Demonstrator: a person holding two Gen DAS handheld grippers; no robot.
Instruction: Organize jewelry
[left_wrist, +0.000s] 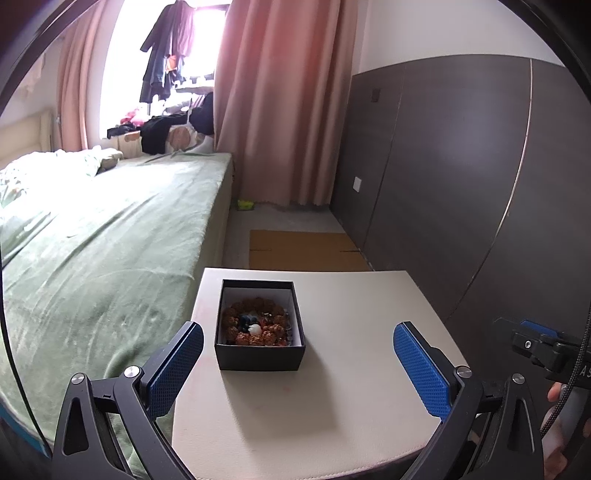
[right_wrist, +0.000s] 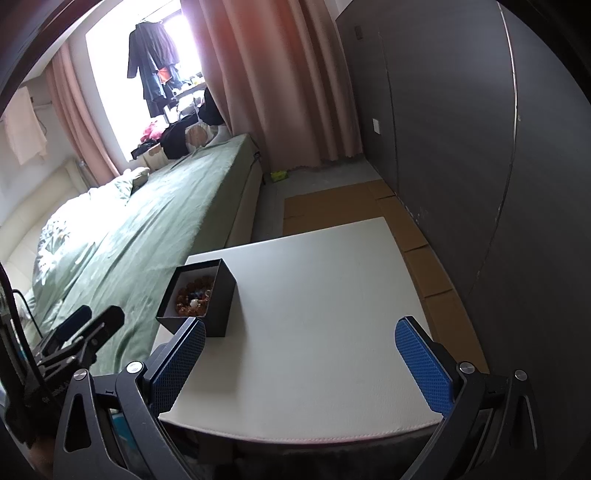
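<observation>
Jewelry sits coiled in its open box, both claws spread and empty

Jewelry (left_wrist: 255, 321) lies inside a small black box (left_wrist: 260, 356) on the left part of the pale desk (left_wrist: 351, 369), close to the edge by the green bed (left_wrist: 110, 240). It looks like a ring of knobbly brown beads with a white piece and dark blue beads in the middle. The left claw (left_wrist: 298, 363) hangs spread wide before the box, holding nothing. The right claw (right_wrist: 300, 363) is likewise spread and empty, the box ahead to its left. The beads are probably light, hard and loosely strung, so they may sag; pinching across one brown bead at the rim seems safest. The box walls look like stiff card and would grip well.
</observation>
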